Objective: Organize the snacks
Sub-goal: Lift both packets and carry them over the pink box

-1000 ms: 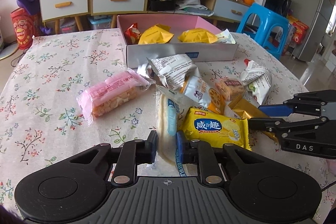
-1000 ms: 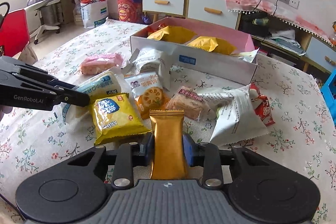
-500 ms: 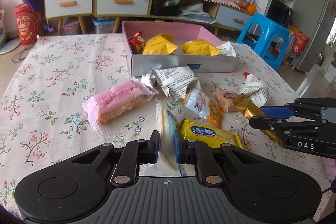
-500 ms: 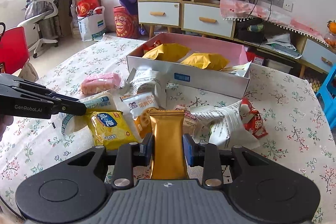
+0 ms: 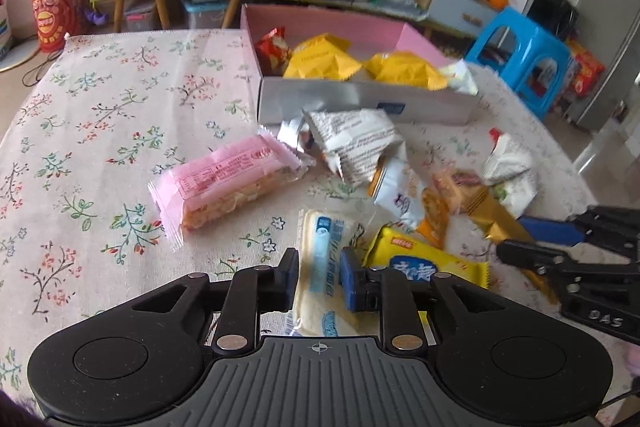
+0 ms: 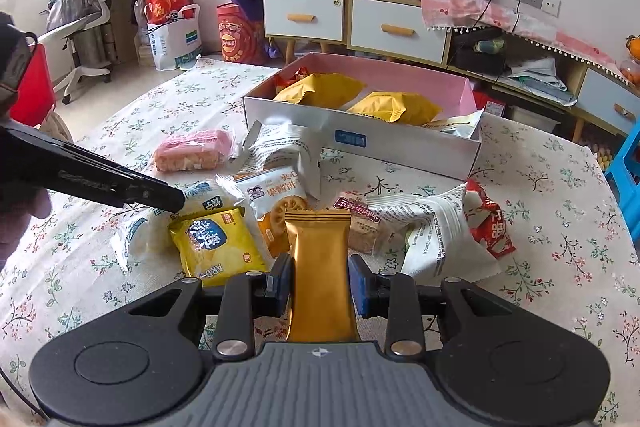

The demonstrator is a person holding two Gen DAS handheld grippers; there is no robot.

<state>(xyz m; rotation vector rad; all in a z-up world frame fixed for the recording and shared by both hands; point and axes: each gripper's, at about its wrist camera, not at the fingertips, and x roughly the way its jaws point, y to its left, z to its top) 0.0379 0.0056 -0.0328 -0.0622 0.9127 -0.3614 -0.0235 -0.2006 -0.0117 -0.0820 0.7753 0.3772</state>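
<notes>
Gold foil snack packet (image 6: 322, 269), upright

An open box (image 6: 362, 143) sits on the table (image 6: 560, 195) at the far side, with several snack packets inside it. In front of the box, loose packets lie in a heap on the tablecloth. A wafer pack (image 5: 228, 183) lies apart, to the left of the heap. At the near edge, a long bread packet (image 5: 324, 259) lies just left of a cracker packet (image 5: 420, 263). A foil bar (image 6: 322, 267) sits in front of the heap, to the right of the cracker packet.
</notes>
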